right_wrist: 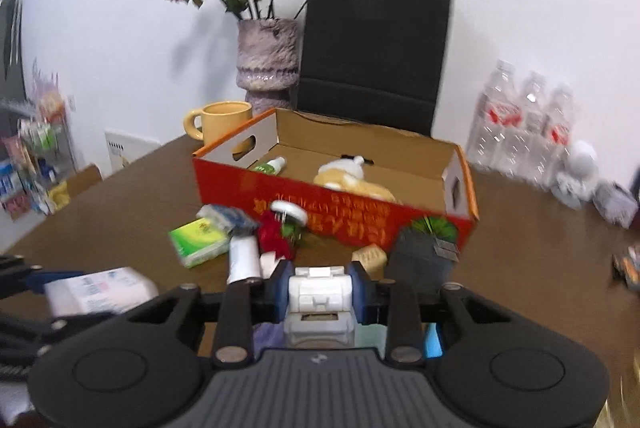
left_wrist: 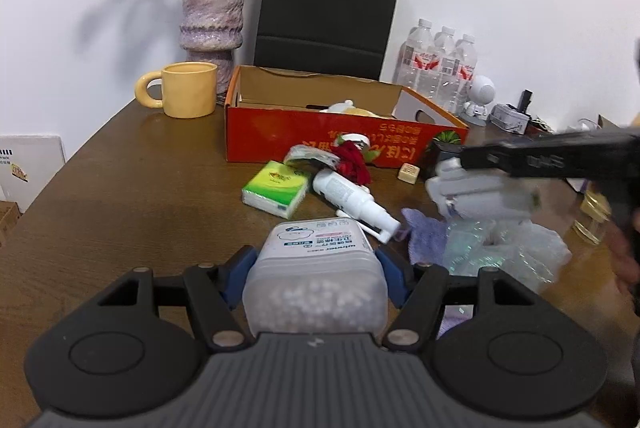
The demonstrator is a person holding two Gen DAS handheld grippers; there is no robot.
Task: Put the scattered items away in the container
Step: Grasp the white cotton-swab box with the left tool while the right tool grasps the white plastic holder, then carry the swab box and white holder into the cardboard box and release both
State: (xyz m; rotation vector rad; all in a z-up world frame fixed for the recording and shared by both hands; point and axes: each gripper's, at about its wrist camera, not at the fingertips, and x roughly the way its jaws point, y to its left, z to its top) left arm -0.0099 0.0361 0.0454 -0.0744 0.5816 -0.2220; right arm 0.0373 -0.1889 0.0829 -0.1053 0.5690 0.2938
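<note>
On the brown counter (left_wrist: 120,188), the red cardboard box (left_wrist: 320,136) is standing open, and I am using it as the landmark. Well in front of the box, the left claw (left_wrist: 316,268) is gripping a translucent tub of white pellets (left_wrist: 316,280); its blue pads (left_wrist: 240,272) are pressing on both sides of the tub. In front of the box's right end, the right claw (right_wrist: 320,292) is clenching a small white and grey robot toy (right_wrist: 320,300), and the blue pads are touching the toy's sides. Just before the box's front wall, a green tissue pack (left_wrist: 276,188), a white spray bottle (left_wrist: 352,200), a red flower (left_wrist: 354,164) and a small beige block (left_wrist: 409,172) are lying scattered. Inside the box, a cream plush toy (right_wrist: 352,176) and a little green-labelled bottle (right_wrist: 272,164) are resting.
</note>
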